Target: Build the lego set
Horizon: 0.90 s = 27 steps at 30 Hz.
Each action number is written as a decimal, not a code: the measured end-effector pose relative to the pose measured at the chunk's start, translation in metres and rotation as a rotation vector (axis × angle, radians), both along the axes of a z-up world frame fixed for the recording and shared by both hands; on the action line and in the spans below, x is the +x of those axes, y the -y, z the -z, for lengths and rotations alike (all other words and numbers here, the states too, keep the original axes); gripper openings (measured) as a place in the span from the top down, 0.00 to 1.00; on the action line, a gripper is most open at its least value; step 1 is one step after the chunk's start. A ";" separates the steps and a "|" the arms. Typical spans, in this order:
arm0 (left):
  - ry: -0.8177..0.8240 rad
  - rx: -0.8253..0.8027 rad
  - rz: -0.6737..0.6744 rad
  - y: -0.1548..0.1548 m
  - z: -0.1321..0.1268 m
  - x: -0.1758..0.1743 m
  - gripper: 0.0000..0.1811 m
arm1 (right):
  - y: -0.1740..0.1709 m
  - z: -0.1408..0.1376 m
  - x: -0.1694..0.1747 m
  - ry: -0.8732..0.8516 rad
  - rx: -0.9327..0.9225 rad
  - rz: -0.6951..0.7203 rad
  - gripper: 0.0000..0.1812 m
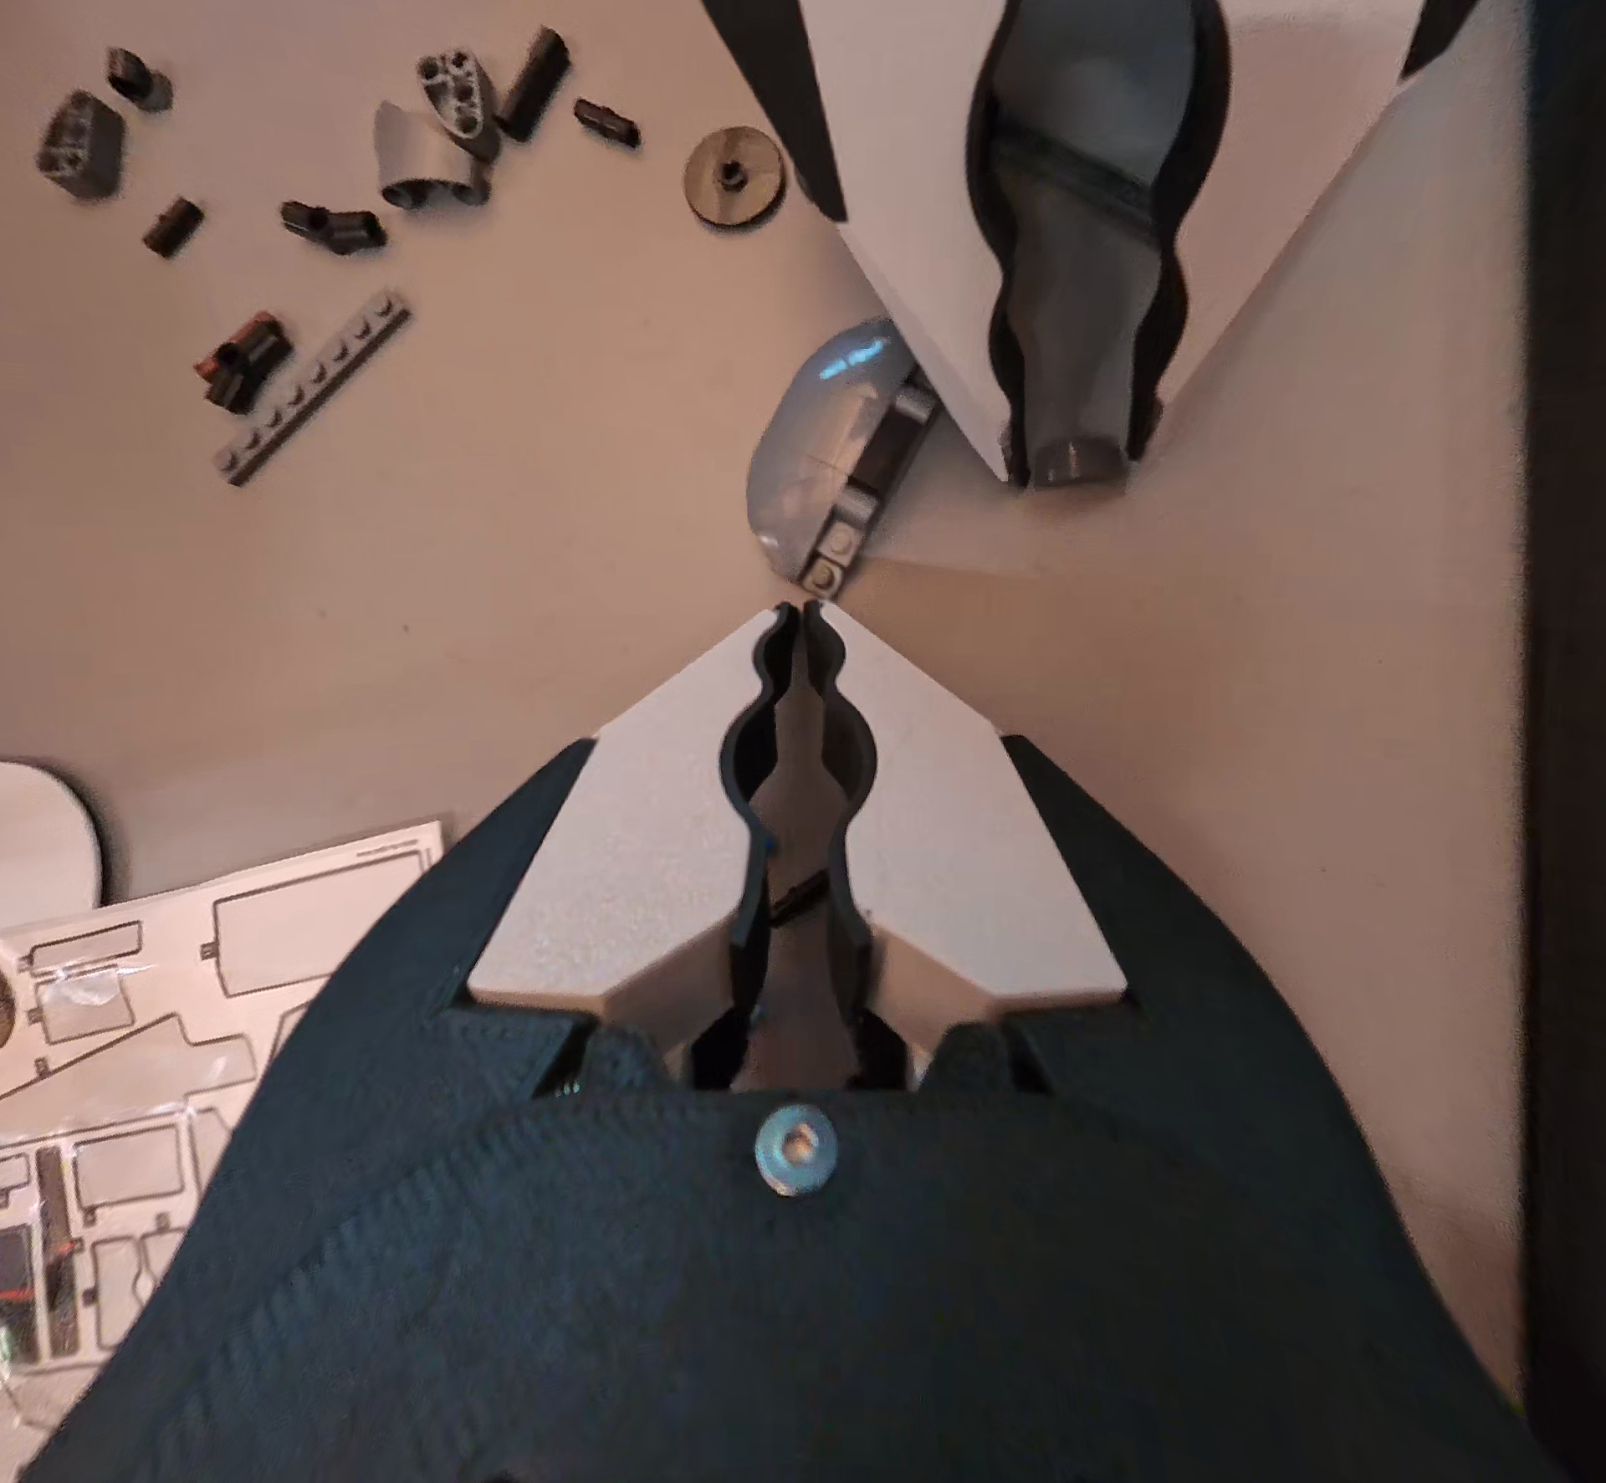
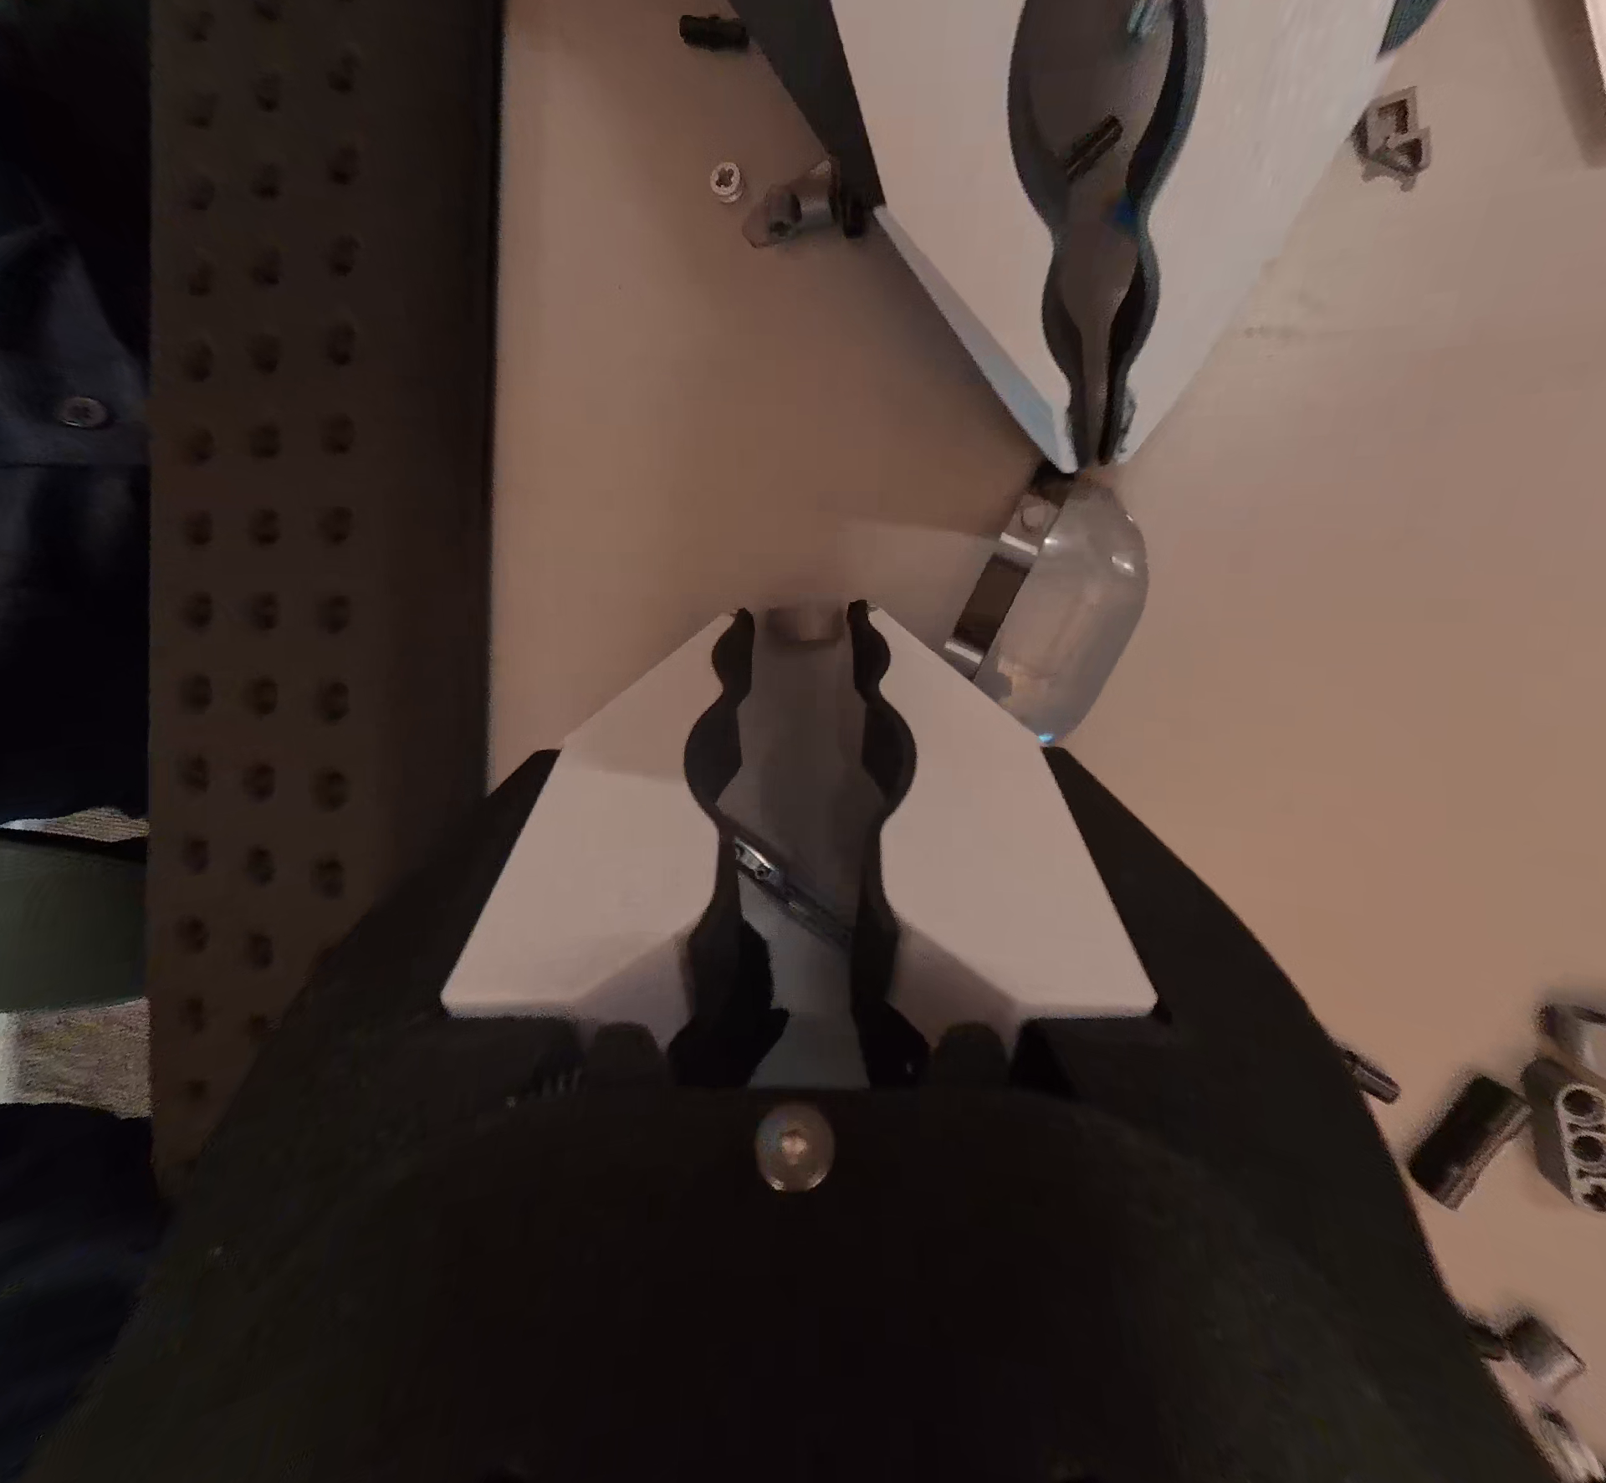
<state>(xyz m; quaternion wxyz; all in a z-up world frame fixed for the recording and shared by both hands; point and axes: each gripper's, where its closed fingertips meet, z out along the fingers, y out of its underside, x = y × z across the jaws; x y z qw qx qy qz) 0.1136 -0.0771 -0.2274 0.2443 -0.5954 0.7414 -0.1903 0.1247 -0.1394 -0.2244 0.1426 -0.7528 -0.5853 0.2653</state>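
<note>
between my two grippers on the table (image 1: 521, 572), left jaws pressed together, right pinching a grey piece (image 2: 804, 626), i'd steady the clear canopy (image 1: 808, 451) first.

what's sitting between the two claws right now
A clear domed lego piece on a grey plate lies between the left claw and the right claw, seen in both wrist views.
</note>
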 end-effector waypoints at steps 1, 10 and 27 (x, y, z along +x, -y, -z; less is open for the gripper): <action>0.002 0.001 0.008 0.002 0.000 0.001 1.00 | 0.000 0.000 0.000 0.005 0.013 -0.004 0.89; 0.033 -0.007 0.009 0.004 -0.008 0.002 1.00 | 0.001 -0.005 0.003 -0.057 0.001 -0.023 1.00; 0.148 0.063 0.033 -0.007 -0.022 0.030 0.97 | 0.020 0.001 0.009 0.013 0.035 0.032 0.91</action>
